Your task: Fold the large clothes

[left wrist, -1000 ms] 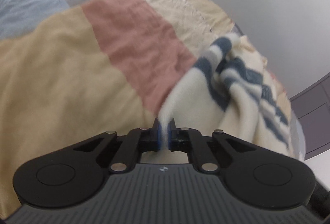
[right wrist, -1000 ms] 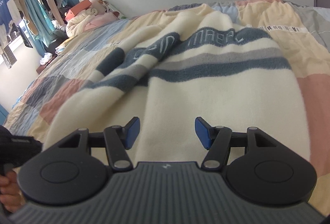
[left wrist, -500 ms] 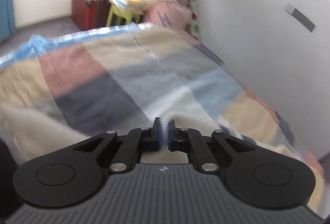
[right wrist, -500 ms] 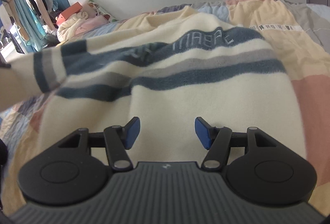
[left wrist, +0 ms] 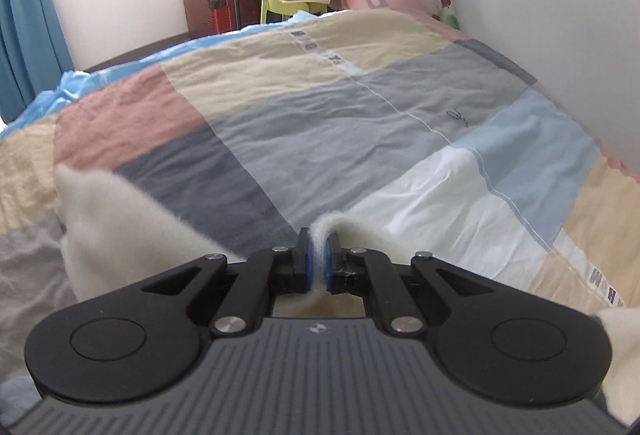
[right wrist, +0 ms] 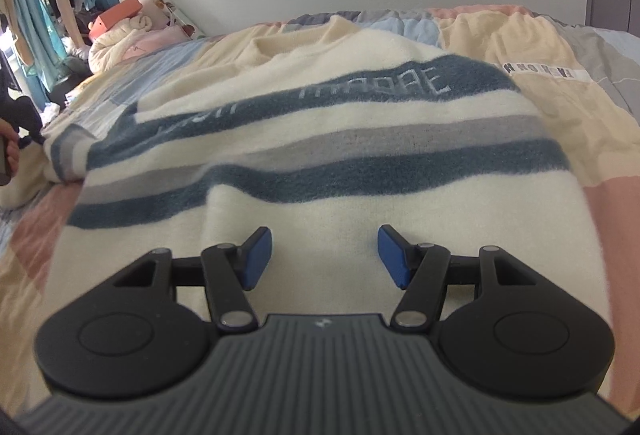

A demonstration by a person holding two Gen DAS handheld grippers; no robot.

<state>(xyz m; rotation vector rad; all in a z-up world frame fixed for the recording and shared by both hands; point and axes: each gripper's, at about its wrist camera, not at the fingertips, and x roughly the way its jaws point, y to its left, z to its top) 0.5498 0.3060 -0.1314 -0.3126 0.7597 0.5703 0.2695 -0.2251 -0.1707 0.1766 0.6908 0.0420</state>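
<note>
**Striped sweater spread on a patchwork bed, one edge pinched**

A bed covered by a patchwork quilt (left wrist: 304, 139) of beige, pink, grey and blue squares fills both views. A white strip sewn into the quilt carries dark letters, but they are too small and skewed to read.

On the quilt lies a large cream sweater (right wrist: 360, 171) with dark blue and grey stripes. The upper blue stripe bears pale lettering, seen upside down and blurred; I cannot make out the word.

The right gripper (right wrist: 325, 255) hangs over the plain cream part of the sweater, its blue pads spread apart with nothing between them.

The left gripper (left wrist: 318, 262) has its pads pressed together on a thin fold of the sweater's cream edge, which arches over the fingertips and falls away on both sides.
</note>
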